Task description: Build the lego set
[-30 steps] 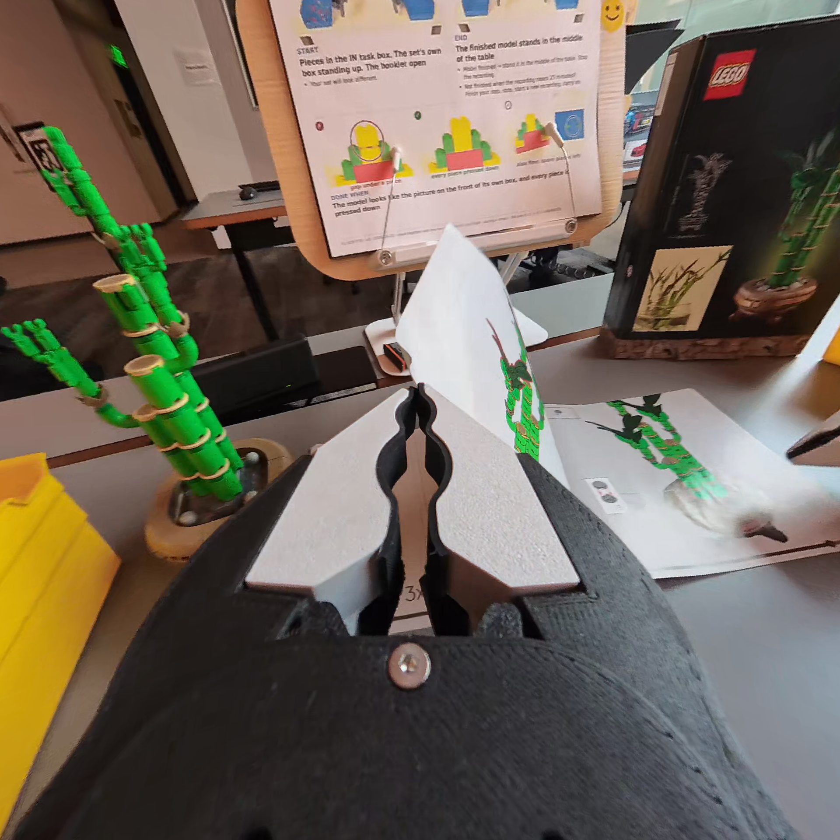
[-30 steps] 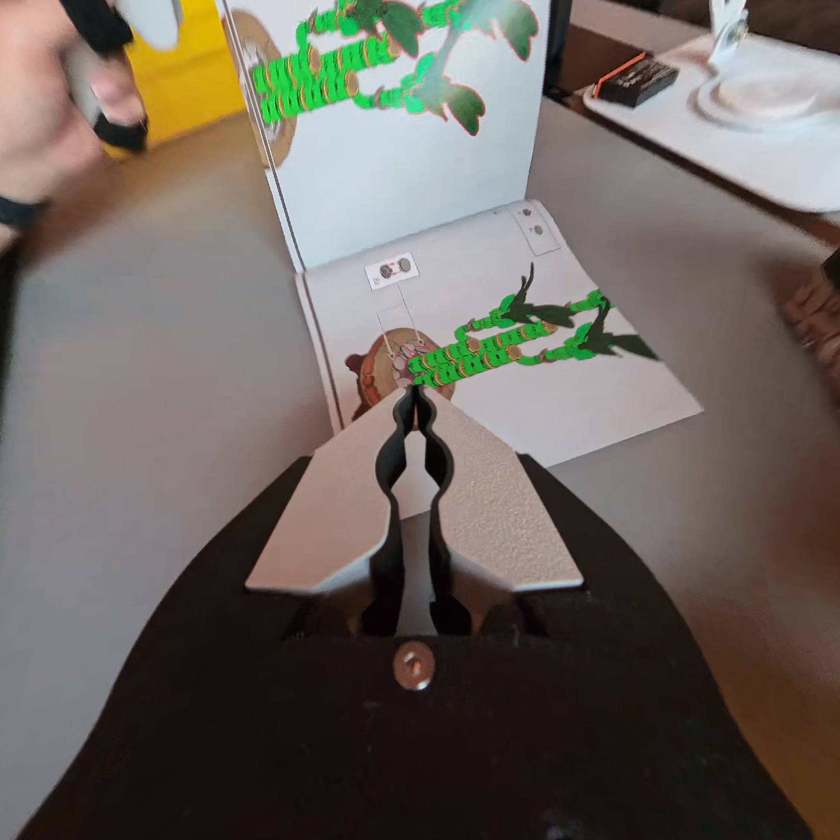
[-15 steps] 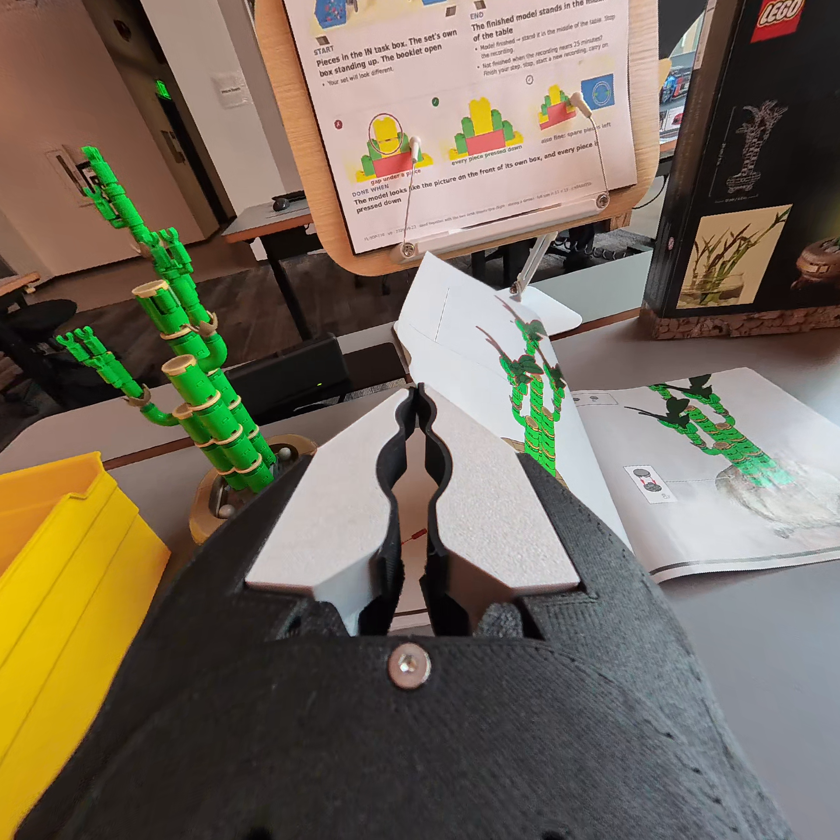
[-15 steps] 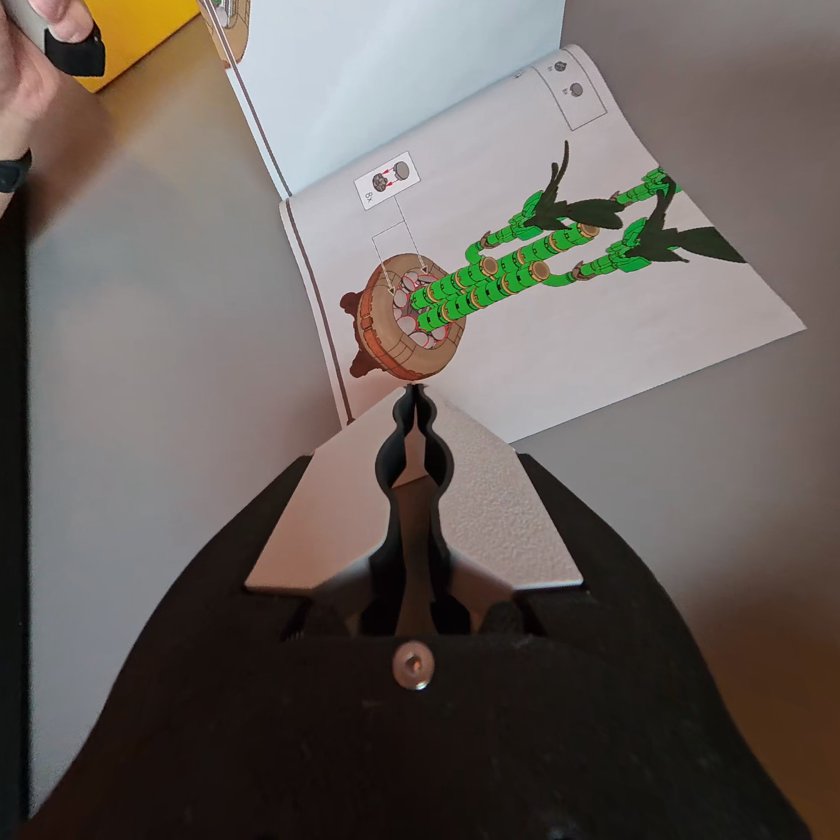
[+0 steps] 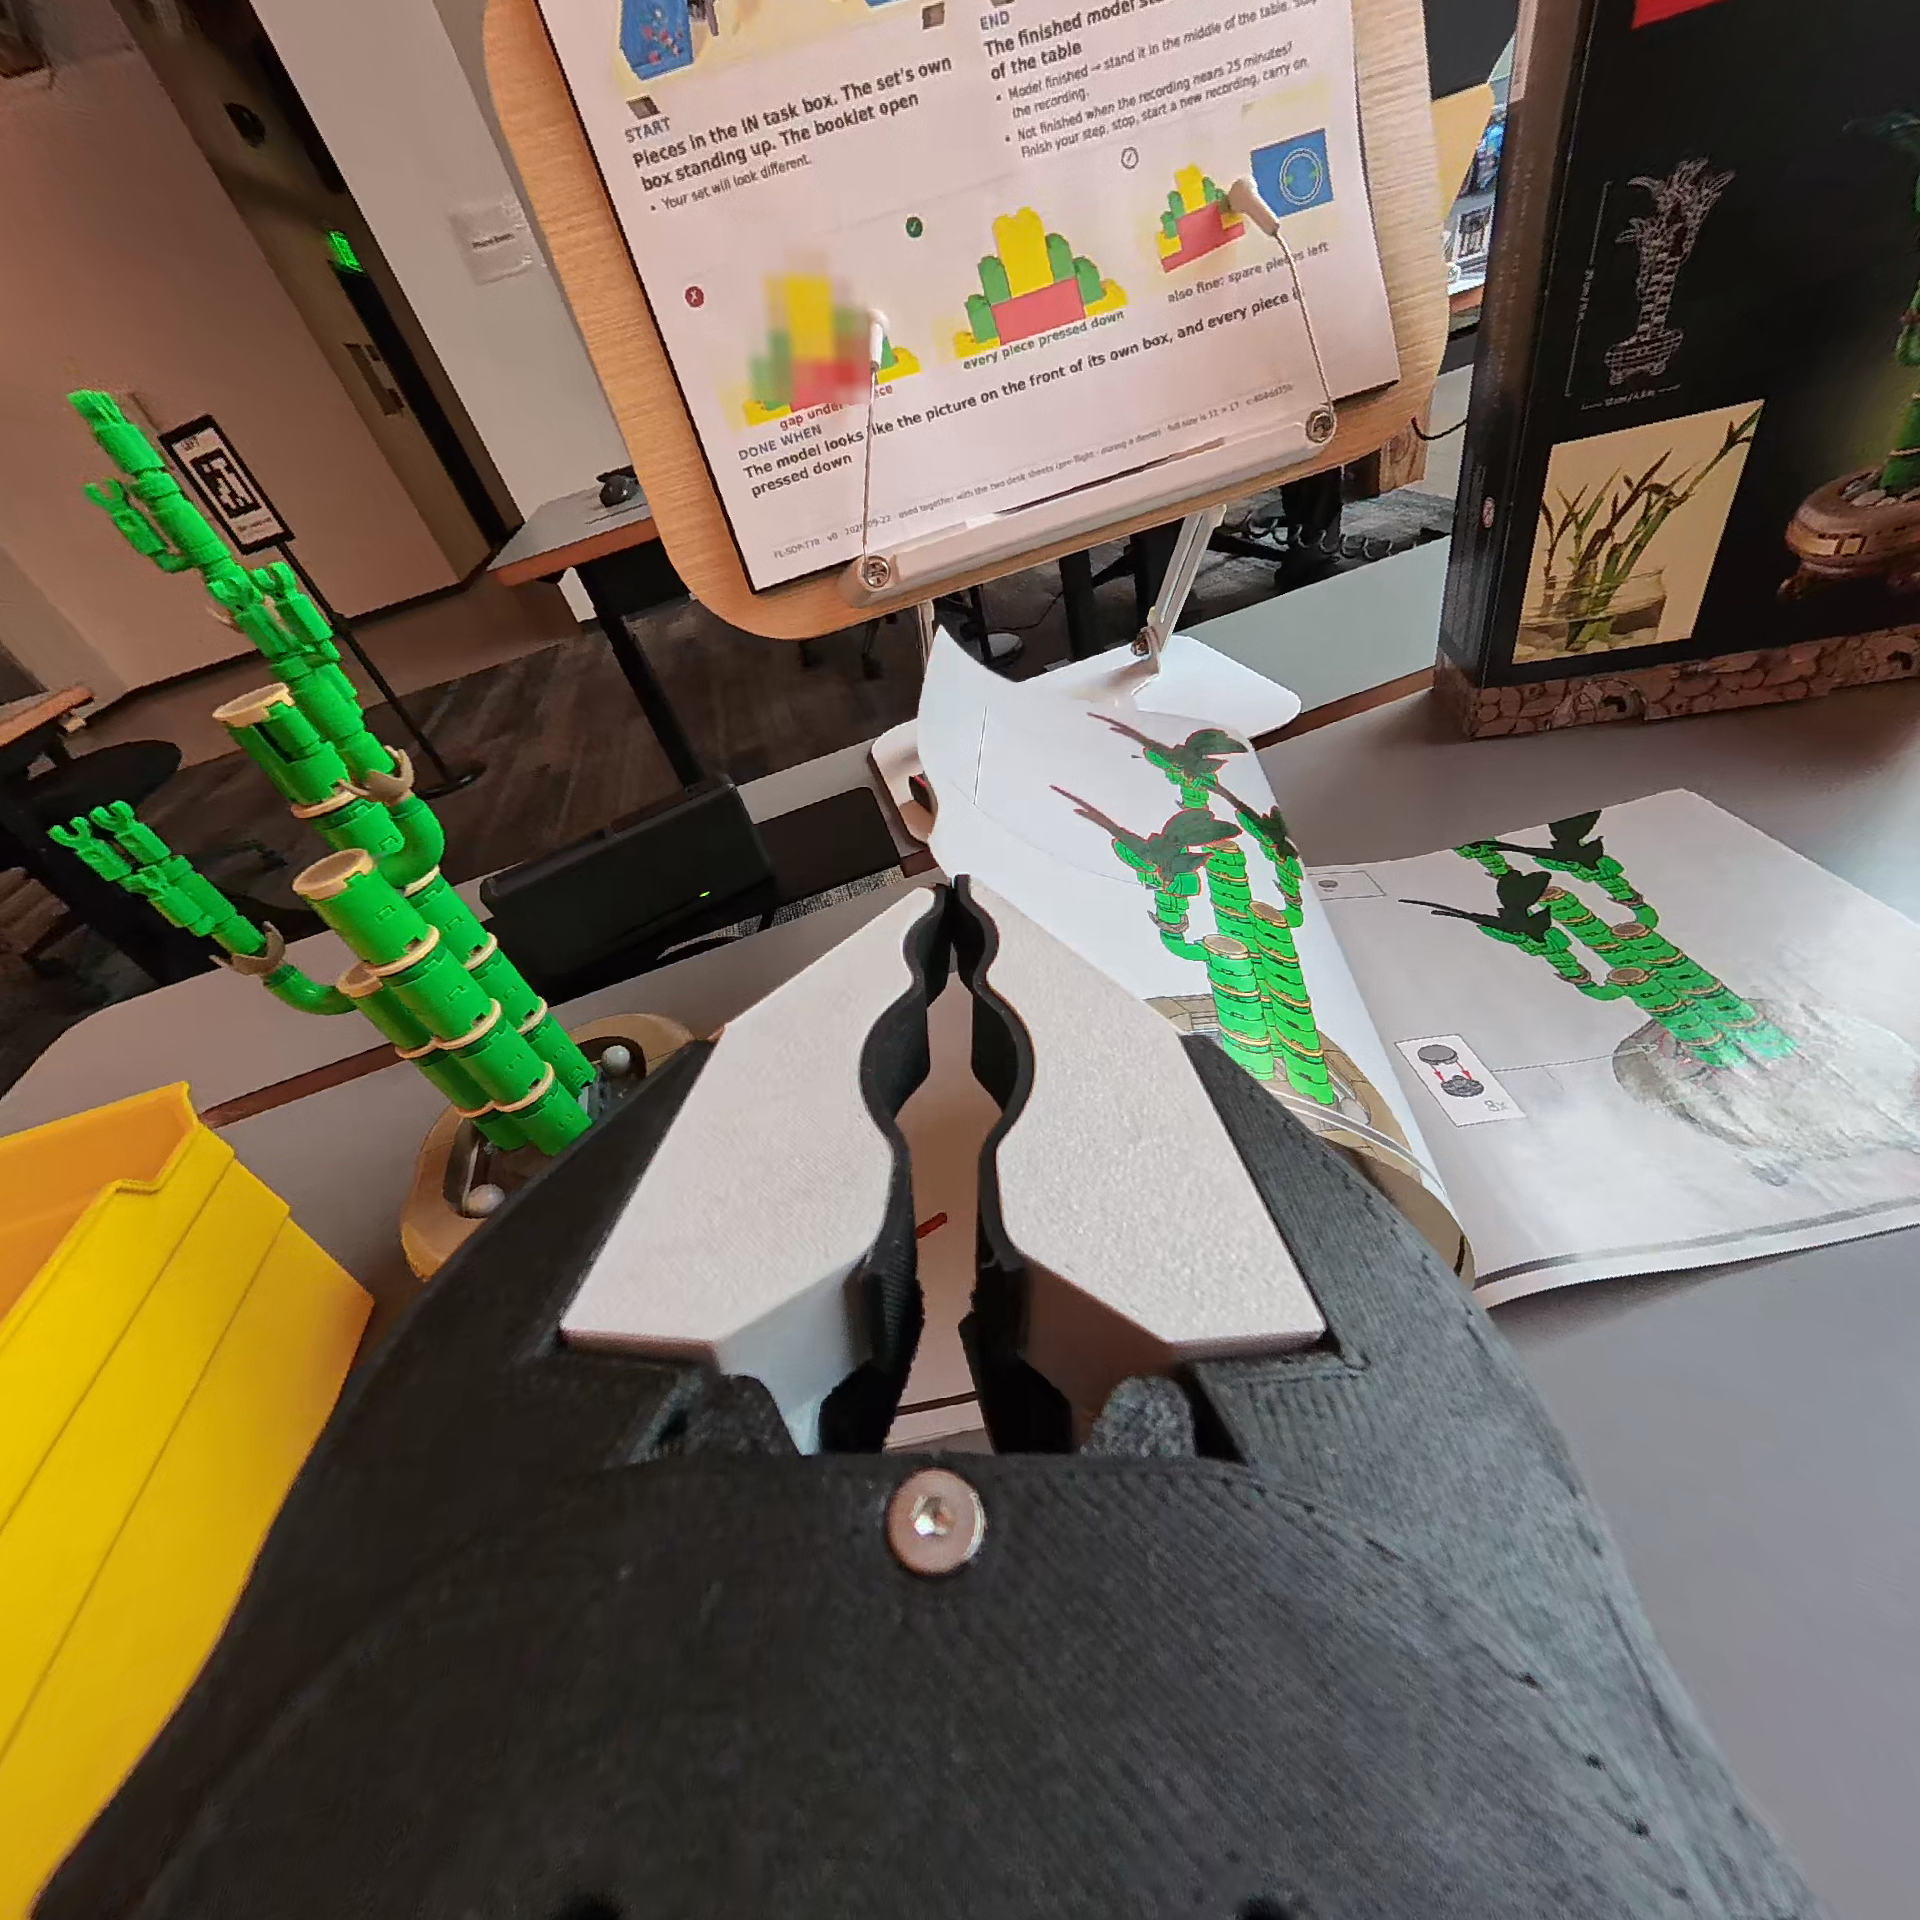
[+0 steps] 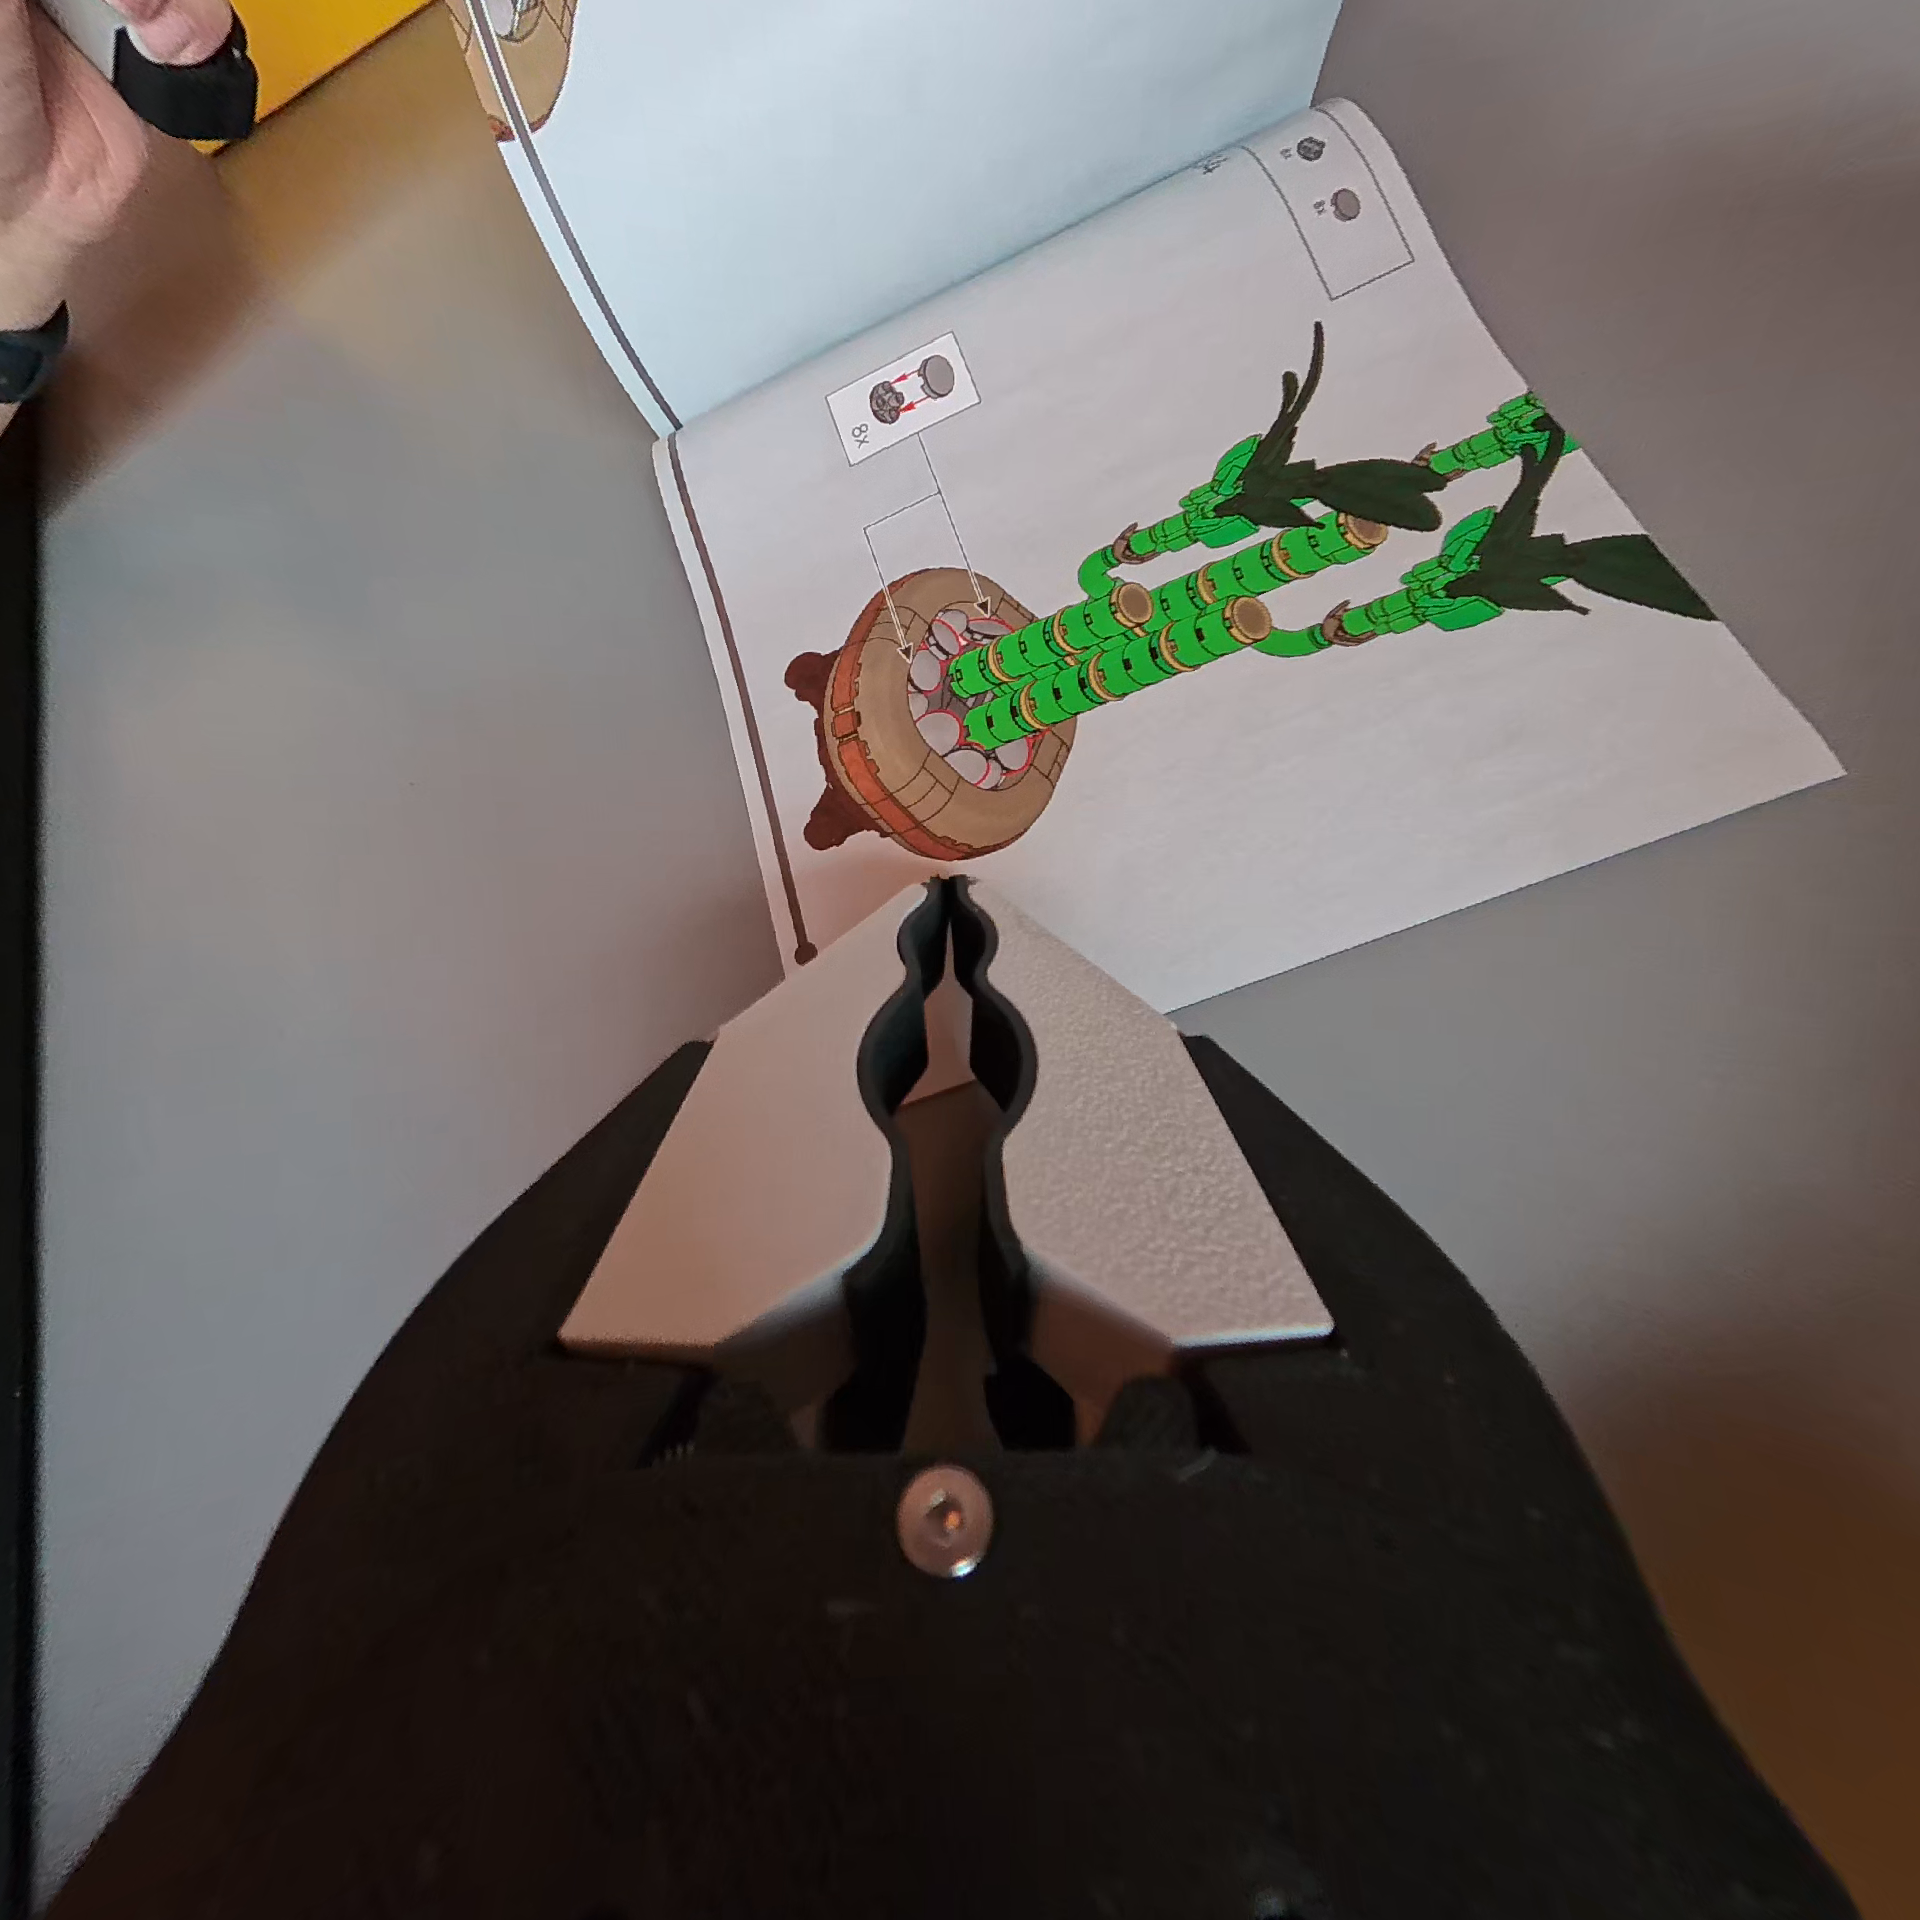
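Observation:
The part-built green bamboo model [image 5: 416, 987] stands in its tan pot [image 5: 442, 1205] at the left of the grey table. The instruction booklet [image 5: 1621, 1049] lies open to its right. My left gripper [image 5: 954, 896] is shut, with the edge of a lifted booklet page [image 5: 1049, 821] at its tips, and the page stands up from the spine. My right gripper [image 6: 948, 883] is shut and empty. It hovers just above the near corner of the flat right page [image 6: 1195, 831], beside the printed pot. The lifted page also shows in the right wrist view [image 6: 883, 208].
A yellow bin [image 5: 125, 1403] stands at the left edge. The black set box [image 5: 1683, 364] stands at the back right, and a wooden stand holding a printed sheet [image 5: 987, 260] stands behind the booklet. A hand [image 6: 73, 156] shows at the top left of the right wrist view. The tips of one gripper are about 30 cm away from the tips of the other.
The lifted page has swung over toward the left with my left gripper. My right gripper has tipped down and come closer to the flat right page.

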Tool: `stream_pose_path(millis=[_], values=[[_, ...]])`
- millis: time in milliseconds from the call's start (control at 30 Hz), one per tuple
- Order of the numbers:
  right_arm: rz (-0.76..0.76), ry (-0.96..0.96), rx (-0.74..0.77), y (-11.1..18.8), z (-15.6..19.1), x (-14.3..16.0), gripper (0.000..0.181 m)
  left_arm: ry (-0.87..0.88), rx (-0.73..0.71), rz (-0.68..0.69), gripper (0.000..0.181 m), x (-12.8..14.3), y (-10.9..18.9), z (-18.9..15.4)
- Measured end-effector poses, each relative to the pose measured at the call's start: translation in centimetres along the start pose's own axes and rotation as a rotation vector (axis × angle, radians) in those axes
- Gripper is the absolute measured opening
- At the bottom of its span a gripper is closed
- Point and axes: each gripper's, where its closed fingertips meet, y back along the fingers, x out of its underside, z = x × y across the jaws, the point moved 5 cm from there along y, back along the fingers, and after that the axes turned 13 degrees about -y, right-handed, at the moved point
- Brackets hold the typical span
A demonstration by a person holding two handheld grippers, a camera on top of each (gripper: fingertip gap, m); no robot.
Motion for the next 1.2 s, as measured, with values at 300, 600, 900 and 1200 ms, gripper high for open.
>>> stream_pose_path(millis=[300, 600, 900, 1200], values=[[-0.125, 0.164, 0.064, 0.9, 0.2, -1.1, 0.000, -0.022, 0.107, -0.071, 0.000, -1.4, 0.0, -3.4], [-0.346, 0.333, 0.317, 4.9, -0.6, -3.3, 0.000, -0.150, 0.293, -0.085, 0.011, -2.3, -0.2, -9.9], [-0.536, 0.418, 0.492, 8.6, 0.2, -5.1, 0.000, -0.178, 0.710, 0.031, 0.043, 0.3, 0.2, -12.9], [-0.116, 0.527, 0.138, 2.5, 3.8, -0.8, 0.018, -0.247, 0.774, 0.244, 0.057, 5.1, -1.0, -12.8]])
